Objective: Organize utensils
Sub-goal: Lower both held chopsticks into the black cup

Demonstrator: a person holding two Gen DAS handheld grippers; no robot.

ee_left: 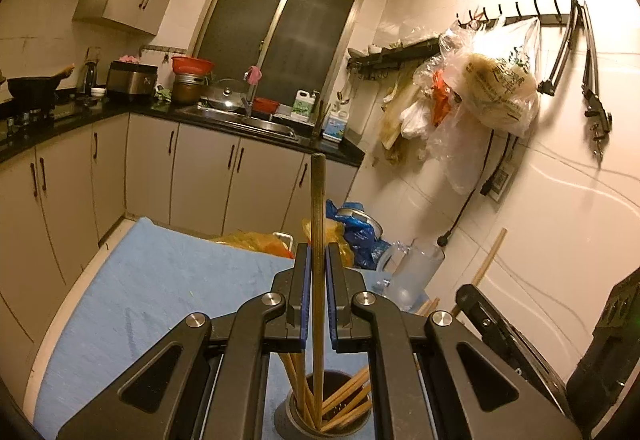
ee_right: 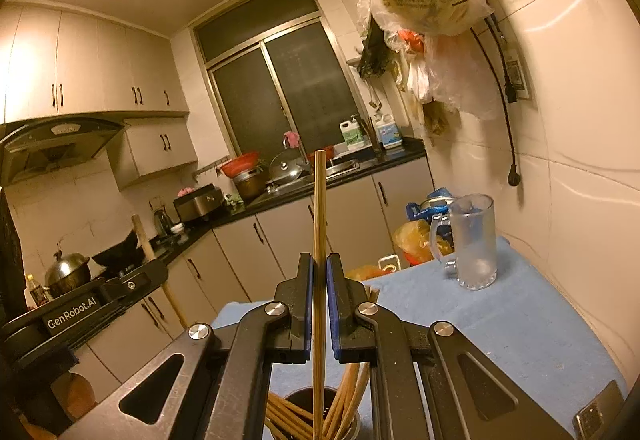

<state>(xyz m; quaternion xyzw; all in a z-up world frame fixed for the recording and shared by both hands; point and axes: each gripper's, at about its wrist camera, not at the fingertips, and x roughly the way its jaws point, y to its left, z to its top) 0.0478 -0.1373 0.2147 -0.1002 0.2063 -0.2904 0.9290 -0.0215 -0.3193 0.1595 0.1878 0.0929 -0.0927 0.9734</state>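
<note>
My left gripper (ee_left: 318, 252) is shut on a dark chopstick (ee_left: 318, 199) that stands upright. Its lower end runs down into the grey utensil holder (ee_left: 289, 418), which stands on the blue cloth (ee_left: 140, 300) with several wooden chopsticks (ee_left: 348, 400) in it. My right gripper (ee_right: 319, 260) is shut on a pale wooden chopstick (ee_right: 319, 199), also upright, over the same holder (ee_right: 298, 398). Each gripper shows at the edge of the other's view: the right gripper (ee_left: 500, 320) on the right, the left gripper (ee_right: 100, 300) on the left.
A glass mug (ee_right: 472, 240) stands at the cloth's far right, near the tiled wall. A phone (ee_right: 596, 412) lies at the near right edge. Plastic bags (ee_left: 492, 91) hang from wall hooks. Bags (ee_left: 360, 232) sit on the floor beyond the table, before the cabinets and sink (ee_left: 256, 123).
</note>
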